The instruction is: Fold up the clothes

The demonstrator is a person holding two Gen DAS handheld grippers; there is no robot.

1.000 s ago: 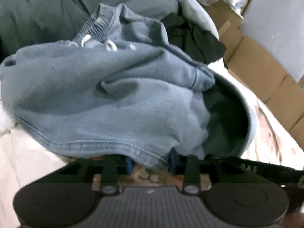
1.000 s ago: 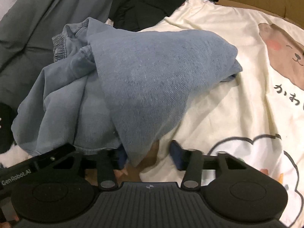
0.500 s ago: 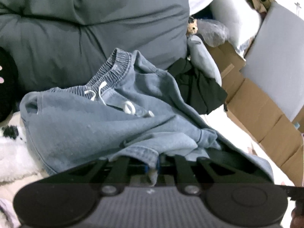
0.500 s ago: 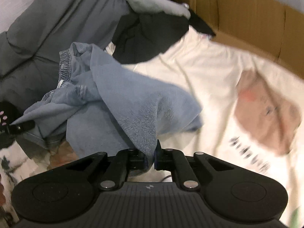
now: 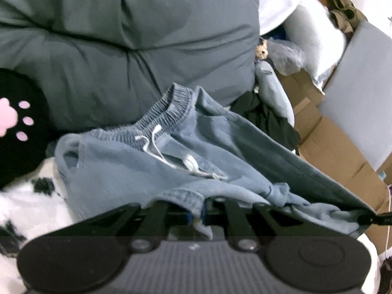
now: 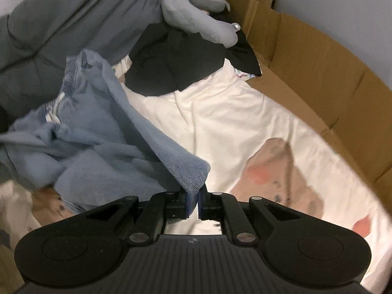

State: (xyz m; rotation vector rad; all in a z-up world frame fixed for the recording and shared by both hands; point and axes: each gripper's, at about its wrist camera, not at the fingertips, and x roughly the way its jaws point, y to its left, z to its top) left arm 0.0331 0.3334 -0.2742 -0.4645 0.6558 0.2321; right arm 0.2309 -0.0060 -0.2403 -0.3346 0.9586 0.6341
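A pair of blue denim-coloured shorts (image 5: 220, 152) with an elastic waistband and a white drawstring (image 5: 156, 147) hangs between both grippers above the bed. My left gripper (image 5: 196, 216) is shut on a stitched hem of the shorts. My right gripper (image 6: 193, 202) is shut on another hem edge of the shorts (image 6: 103, 132), which drape away to the left toward the waistband. The fabric is bunched and wrinkled in the middle.
A white sheet (image 6: 220, 127) with a bear print covers the bed. A grey duvet (image 5: 122, 44) lies behind. A black garment (image 6: 186, 58) and a grey plush toy (image 6: 196, 12) sit at the back. Cardboard walls (image 6: 318, 73) stand on the right. A black paw-print cushion (image 5: 17, 122) is at left.
Both grippers went from open to shut on the shorts' hems, then lifted and pulled the fabric back toward me, stretching the shorts out from a heap.
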